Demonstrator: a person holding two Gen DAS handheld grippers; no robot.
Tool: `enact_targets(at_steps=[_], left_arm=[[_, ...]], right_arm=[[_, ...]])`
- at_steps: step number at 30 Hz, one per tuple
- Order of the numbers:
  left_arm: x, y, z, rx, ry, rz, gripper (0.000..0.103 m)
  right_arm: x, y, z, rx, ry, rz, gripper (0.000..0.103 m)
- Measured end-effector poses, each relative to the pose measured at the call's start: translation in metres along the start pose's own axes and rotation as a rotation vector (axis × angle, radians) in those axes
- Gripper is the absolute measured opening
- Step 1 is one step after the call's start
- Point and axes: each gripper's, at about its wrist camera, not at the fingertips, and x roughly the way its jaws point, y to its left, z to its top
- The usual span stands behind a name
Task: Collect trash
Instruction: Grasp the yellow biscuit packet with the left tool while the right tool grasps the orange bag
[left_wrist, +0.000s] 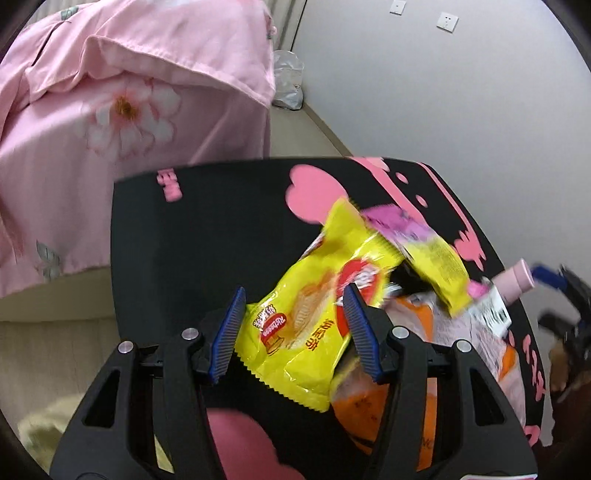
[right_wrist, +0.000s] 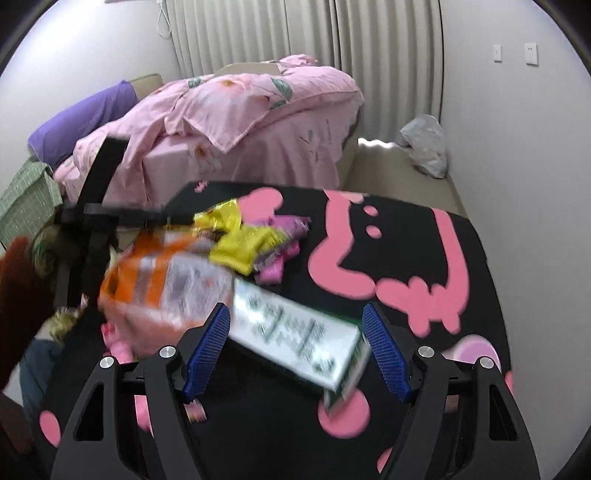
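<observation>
A pile of trash lies on a black table with pink shapes (left_wrist: 192, 236). My left gripper (left_wrist: 295, 306) is open, its blue pads on either side of a yellow biscuit wrapper (left_wrist: 314, 314). Beside it lie a purple and yellow wrapper (left_wrist: 424, 243), an orange bag (left_wrist: 369, 406) and a pink bottle (left_wrist: 517, 280). My right gripper (right_wrist: 295, 328) is open over a white and green box (right_wrist: 295, 332). The orange bag (right_wrist: 155, 280), yellow wrapper (right_wrist: 240, 243) and purple wrapper (right_wrist: 284, 229) lie beyond it on the table (right_wrist: 424, 240).
A bed with a pink floral cover (left_wrist: 129, 110) stands behind the table, also in the right wrist view (right_wrist: 258, 122). A clear plastic bag (right_wrist: 424, 147) sits on the floor by the wall. The right gripper shows at the right edge of the left wrist view (left_wrist: 565, 306).
</observation>
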Motion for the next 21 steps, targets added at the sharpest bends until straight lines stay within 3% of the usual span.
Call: enact_targets(at_steps=[3,6,11,13,15,18,21], left_arm=[[-0.009,-0.008,-0.019,-0.012,0.022,0.006,0.044],[-0.02,-0.008,-0.037,-0.077,0.034,-0.03,0.044],[-0.044,-0.007,-0.053,-0.073,-0.035,-0.036,0.044],[-0.054,-0.006,-0.056,-0.065,-0.073,-0.052,0.044],[-0.064,-0.005,-0.056,-0.053,-0.118,-0.064,0.044],[-0.079,-0.003,-0.059,-0.01,-0.207,-0.07,0.044],[-0.081,0.001,-0.049,-0.008,-0.238,-0.079,0.045]], right_arm=[[0.02,0.005,0.016,0.013,-0.003,0.04,0.071],[0.047,0.012,0.03,0.035,0.022,0.065,0.071],[0.093,0.021,0.045,0.028,0.114,0.02,0.066],[0.105,0.018,0.044,0.035,0.155,0.039,0.046],[0.107,0.015,0.041,0.058,0.177,0.1,0.035],[0.093,0.015,0.036,0.039,0.143,0.093,0.023],[0.076,0.014,0.034,0.028,0.106,0.092,0.01]])
